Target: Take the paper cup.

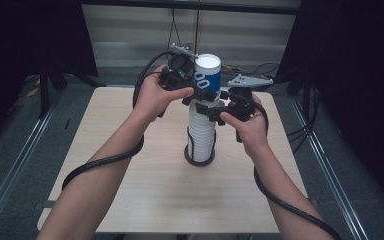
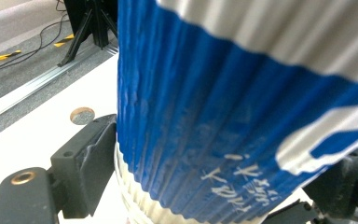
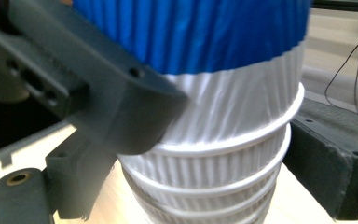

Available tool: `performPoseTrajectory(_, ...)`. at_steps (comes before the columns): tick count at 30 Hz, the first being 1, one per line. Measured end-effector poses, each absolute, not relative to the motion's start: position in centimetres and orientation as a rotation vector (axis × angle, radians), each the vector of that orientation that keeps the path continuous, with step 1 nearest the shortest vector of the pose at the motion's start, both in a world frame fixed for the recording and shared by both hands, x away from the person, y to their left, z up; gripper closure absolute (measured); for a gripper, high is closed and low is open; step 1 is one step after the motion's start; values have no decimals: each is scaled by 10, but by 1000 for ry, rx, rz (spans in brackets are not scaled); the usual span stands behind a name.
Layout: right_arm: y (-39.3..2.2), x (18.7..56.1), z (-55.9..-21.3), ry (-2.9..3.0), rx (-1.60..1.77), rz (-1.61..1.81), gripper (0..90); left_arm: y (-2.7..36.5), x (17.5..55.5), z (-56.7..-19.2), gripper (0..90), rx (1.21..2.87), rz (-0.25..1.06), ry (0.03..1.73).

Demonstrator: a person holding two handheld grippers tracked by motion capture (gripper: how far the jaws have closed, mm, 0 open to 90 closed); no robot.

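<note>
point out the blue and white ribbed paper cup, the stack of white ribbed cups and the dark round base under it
blue and white ribbed paper cup (image 1: 207,76), high view, blue side wall
stack of white ribbed cups (image 1: 201,131), high view, mid stack
dark round base (image 1: 199,161), high view, front rim

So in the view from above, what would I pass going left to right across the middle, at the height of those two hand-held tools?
The person's left hand → black left gripper → blue-and-white ribbed paper cup topping the white cup stack → black right gripper → right hand.
</note>
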State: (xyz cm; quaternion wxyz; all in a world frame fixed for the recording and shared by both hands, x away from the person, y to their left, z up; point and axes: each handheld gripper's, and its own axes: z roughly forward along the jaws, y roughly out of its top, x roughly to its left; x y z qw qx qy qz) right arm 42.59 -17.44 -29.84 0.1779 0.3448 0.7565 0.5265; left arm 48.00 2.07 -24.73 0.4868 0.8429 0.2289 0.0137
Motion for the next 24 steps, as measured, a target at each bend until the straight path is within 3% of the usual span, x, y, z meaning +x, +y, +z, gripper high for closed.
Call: performPoseTrajectory(24, -175, 425, -296, 2172, 943, 1439, 127, 29, 479, -225, 181, 1960, 9, 571)
